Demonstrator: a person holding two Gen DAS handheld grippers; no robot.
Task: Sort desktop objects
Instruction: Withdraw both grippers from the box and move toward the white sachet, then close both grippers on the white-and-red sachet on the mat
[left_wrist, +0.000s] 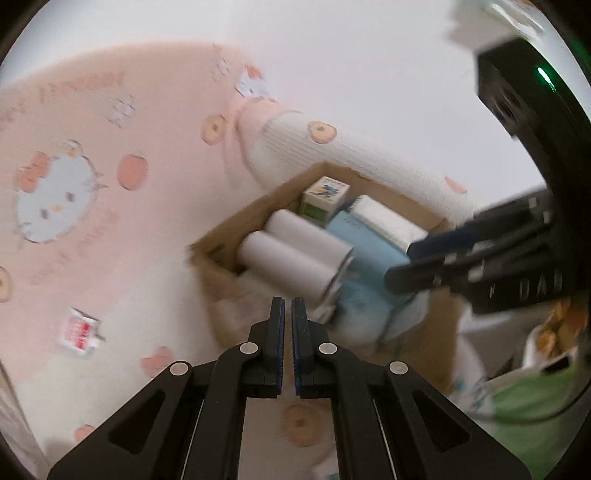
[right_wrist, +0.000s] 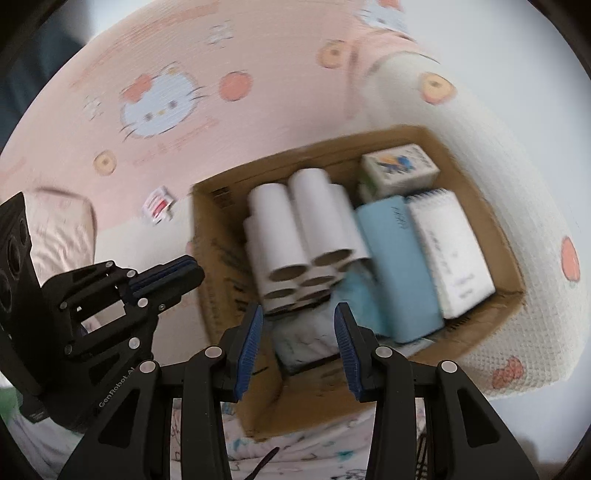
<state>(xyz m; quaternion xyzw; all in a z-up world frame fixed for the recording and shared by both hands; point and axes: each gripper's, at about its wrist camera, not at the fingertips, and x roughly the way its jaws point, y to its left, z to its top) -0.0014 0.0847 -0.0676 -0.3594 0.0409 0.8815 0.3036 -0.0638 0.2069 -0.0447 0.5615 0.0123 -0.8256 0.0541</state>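
An open cardboard box (right_wrist: 513, 280) sits on a pink cartoon-cat bedcover. It holds a bundle of white paper tubes (right_wrist: 306, 229), a light blue book (right_wrist: 399, 266), a white spiral notebook (right_wrist: 450, 247), a small printed carton (right_wrist: 400, 168) and a pale patterned pack (right_wrist: 306, 336). My right gripper (right_wrist: 300, 314) hovers over the box's near end, jaws apart, nothing pressed between the pads; the pale pack lies below the gap. My left gripper (left_wrist: 288, 301) is shut and holds nothing, just left of the box (left_wrist: 218, 273), and the right wrist view shows this left gripper (right_wrist: 184, 273) as well. The right gripper (left_wrist: 402, 264) enters from the right.
A small red-and-white packet (left_wrist: 79, 332) lies loose on the bedcover left of the box, the same packet (right_wrist: 159, 205) showing in the right wrist view. A white waffle-weave roll (right_wrist: 480, 147) wraps the box's far side. A green bag (left_wrist: 528, 406) and a snack bag (left_wrist: 561, 321) lie at the right.
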